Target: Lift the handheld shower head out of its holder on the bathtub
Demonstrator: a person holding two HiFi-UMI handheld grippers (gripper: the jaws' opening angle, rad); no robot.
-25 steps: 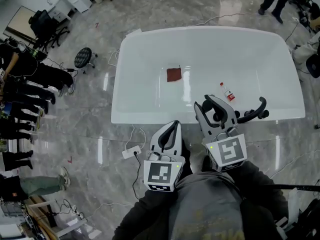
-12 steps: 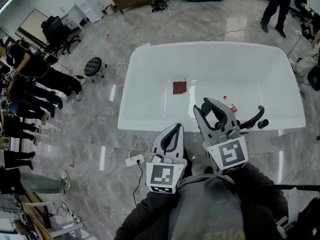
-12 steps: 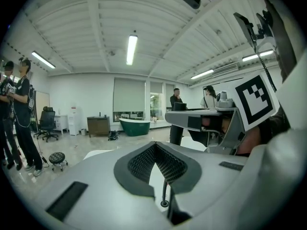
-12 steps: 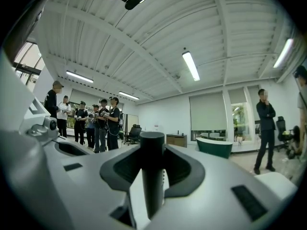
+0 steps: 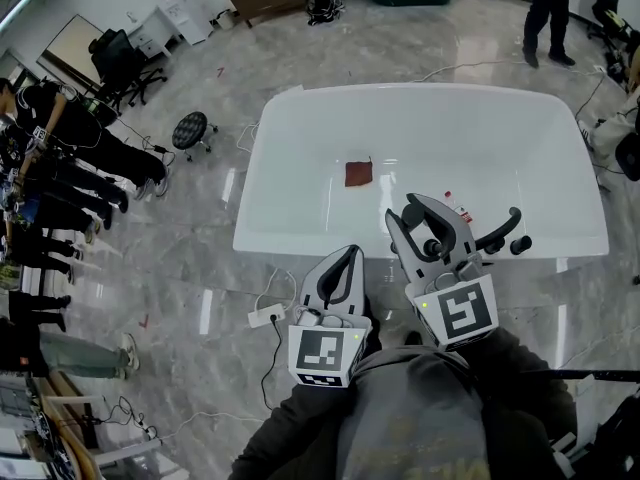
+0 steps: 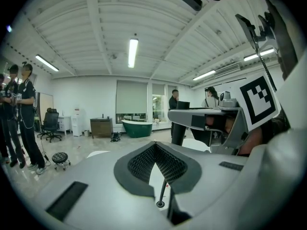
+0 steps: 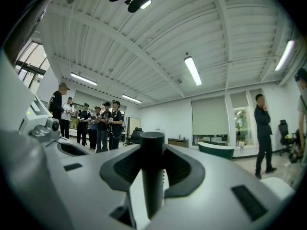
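Black shower head [image 5: 497, 236], a slim curved handle with a round knob at its right end, is pinched by the right gripper [image 5: 425, 223] fingers [image 7: 184, 169] at the white bathtub [image 5: 300, 240] near rim; left gripper [image 5: 345, 260] fingers pressed together, empty

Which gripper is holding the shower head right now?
The right gripper: the black shower head stands clamped between its jaws. The left gripper is shut and empty.
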